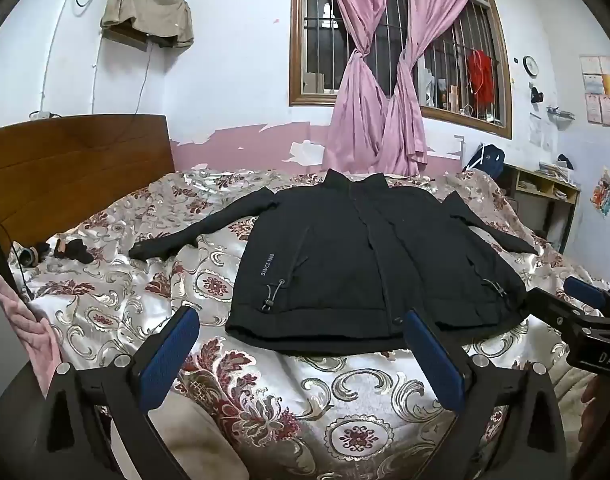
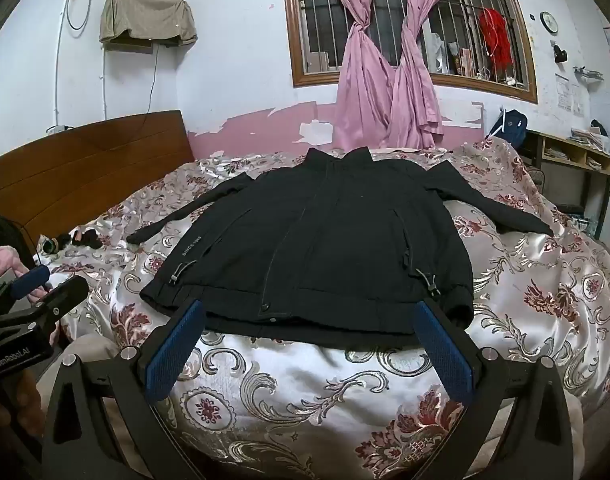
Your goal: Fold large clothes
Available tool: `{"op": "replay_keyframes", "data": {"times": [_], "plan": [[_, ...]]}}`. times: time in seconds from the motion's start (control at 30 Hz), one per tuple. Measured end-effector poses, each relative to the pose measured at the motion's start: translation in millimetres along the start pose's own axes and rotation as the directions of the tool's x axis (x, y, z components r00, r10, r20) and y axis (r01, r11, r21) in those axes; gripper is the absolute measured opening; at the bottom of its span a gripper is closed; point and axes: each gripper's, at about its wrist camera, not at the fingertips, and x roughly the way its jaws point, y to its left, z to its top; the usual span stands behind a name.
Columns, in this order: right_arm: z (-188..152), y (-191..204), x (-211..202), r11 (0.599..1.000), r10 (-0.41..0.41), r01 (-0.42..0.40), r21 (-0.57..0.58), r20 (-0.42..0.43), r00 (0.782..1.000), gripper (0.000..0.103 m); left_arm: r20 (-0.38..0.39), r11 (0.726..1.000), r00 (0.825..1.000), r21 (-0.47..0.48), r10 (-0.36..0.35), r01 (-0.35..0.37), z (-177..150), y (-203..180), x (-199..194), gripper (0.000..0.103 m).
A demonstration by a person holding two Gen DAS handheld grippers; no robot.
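The black jacket (image 1: pixel 357 264) is lying flat, front up, on the bed (image 1: pixel 265 392) with both sleeves spread out, while the left hand-held gripper (image 1: pixel 301 356) and right hand-held gripper (image 2: pixel 311 346) are hovering wide open and empty just short of its hem. The quilt is looking slippery and lumpy, so a pinch is likely catching bedding along with the hem, and the thick jacket is at risk of sliding or bunching mid-fold

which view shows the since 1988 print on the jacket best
The left wrist view: the print on the jacket is sharp and readable there, near the toggle. In the right wrist view the print sits farther to the side, smaller and blurred, so its digits are hard to make out.
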Motion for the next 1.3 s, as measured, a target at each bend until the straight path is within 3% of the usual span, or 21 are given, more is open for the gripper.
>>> {"op": "replay_keyframes", "data": {"times": [1.3], "plan": [[1.1, -0.5, 4.7, 1.000, 0.001, -0.001, -0.001, 0.001, 1.000, 0.102, 0.007, 1.000, 1.000, 0.006, 0.001, -0.001, -0.2, -0.5, -0.1, 0.103]]}}
